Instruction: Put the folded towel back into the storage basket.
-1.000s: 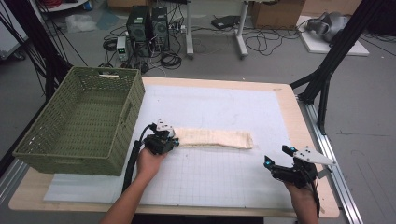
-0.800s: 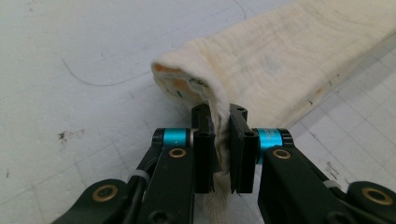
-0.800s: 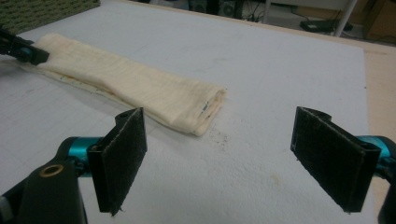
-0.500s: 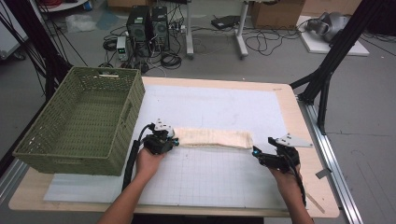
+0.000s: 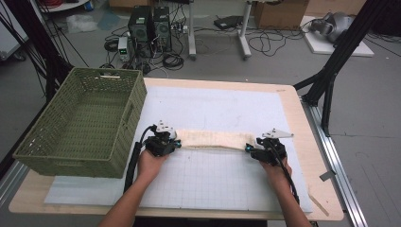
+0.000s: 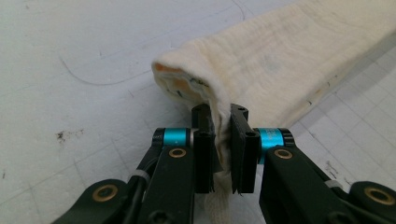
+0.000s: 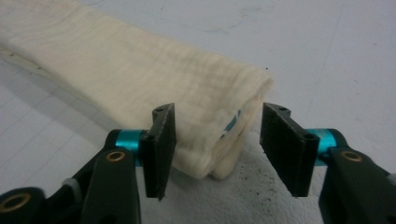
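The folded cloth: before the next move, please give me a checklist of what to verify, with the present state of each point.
1. Left gripper shut on the folded cloth: ok, its pads pinch the cloth's corner.
2. Right gripper at the other end of the cloth: ok, that end lies between its jaws.
3. Right gripper closed on the cloth: not ok, the jaws have just been closing, but gaps remain on both sides.
4. All layers inside the right jaws: cannot tell, the lower folds are partly hidden.
5. Cloth flat and straight on the white mat: ok.
6. Green basket open and free: ok.
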Action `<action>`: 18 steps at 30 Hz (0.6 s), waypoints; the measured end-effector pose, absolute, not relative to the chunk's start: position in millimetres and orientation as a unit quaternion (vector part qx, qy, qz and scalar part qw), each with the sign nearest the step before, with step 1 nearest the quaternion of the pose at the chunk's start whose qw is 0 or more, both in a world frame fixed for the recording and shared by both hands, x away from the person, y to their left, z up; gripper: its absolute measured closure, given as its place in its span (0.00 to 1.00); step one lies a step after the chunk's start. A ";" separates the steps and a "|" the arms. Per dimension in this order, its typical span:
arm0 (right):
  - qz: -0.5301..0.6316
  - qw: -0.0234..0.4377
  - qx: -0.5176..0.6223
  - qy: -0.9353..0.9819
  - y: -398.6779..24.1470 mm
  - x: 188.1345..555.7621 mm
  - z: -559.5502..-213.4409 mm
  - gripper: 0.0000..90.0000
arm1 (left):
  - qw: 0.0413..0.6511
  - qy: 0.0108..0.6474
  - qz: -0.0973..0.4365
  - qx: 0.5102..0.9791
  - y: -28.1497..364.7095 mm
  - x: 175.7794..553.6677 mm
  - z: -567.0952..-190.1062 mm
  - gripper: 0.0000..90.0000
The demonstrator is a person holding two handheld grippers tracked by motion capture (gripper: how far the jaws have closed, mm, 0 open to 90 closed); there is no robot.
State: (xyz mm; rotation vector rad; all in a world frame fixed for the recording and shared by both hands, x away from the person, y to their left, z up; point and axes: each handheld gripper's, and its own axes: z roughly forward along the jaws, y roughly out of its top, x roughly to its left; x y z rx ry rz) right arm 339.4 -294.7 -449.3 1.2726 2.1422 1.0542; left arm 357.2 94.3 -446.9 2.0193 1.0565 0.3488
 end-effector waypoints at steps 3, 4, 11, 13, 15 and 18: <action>0.369 0.220 0.448 0.784 -290.3 338.7 -450.0 0.55 | 0.404 0.419 0.140 0.801 93.5 356.4 -446.6 0.90; 0.369 0.220 0.446 0.785 -289.8 338.9 -450.3 0.56 | 0.404 0.419 0.141 0.801 93.4 356.4 -446.7 0.90; 0.375 0.201 0.448 0.786 -290.4 339.1 -450.8 0.65 | 0.404 0.420 0.141 0.800 93.5 356.3 -446.9 0.90; 0.379 0.189 0.446 0.788 -289.5 338.4 -450.6 0.76 | 0.405 0.419 0.140 0.800 94.0 356.3 -447.3 0.90; 0.380 0.190 0.444 0.789 -288.0 337.7 -450.6 0.81 | 0.407 0.421 0.139 0.799 94.2 356.2 -447.5 0.90; 0.373 0.192 0.449 0.789 -282.9 335.7 -449.1 0.89 | 0.406 0.420 0.141 0.800 94.2 356.0 -447.6 0.90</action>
